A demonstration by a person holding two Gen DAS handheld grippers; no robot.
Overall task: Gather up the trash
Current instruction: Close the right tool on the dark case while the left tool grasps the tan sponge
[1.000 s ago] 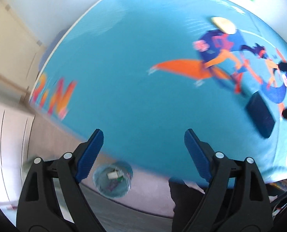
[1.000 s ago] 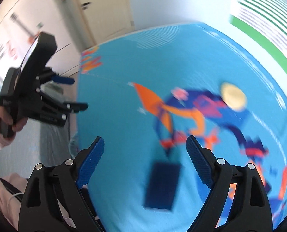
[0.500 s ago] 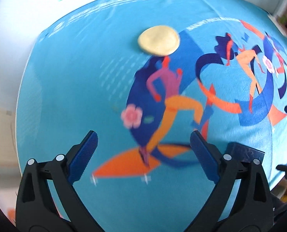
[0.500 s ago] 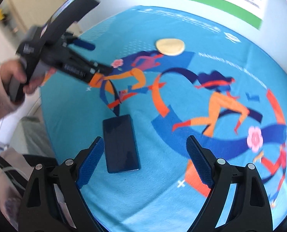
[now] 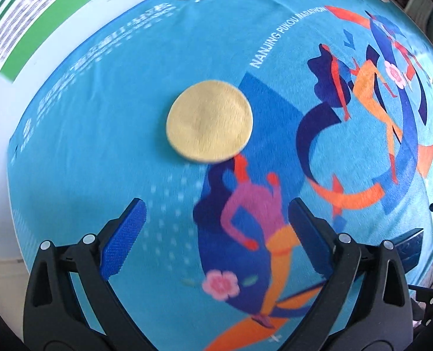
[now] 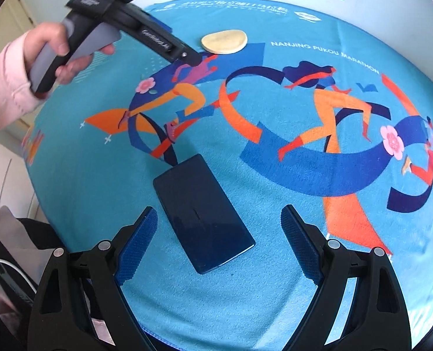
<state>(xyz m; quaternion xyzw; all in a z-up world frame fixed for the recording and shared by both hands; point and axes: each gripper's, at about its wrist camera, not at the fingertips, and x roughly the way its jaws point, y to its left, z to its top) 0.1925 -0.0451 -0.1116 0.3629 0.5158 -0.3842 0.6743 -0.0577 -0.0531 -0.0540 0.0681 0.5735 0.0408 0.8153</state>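
The blue cloth (image 6: 275,181) reads "NANJING PUKOU MARATHON"; the left hand-held gripper (image 5: 216,222), jaws wide and empty, points down near the yellow pad (image 5: 209,121), and the right hand-held gripper (image 6: 219,228) gapes over the phone (image 6: 202,210).

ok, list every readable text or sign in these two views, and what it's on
"NANJING PUKOU MARATHON": white print on the blue cloth, legible in both views.
White lines and logo along the cloth's far edge: too small to read.
Green-bordered poster on the wall: blurred text, unreadable.
Lettering on the left gripper body: blurred, unreadable.
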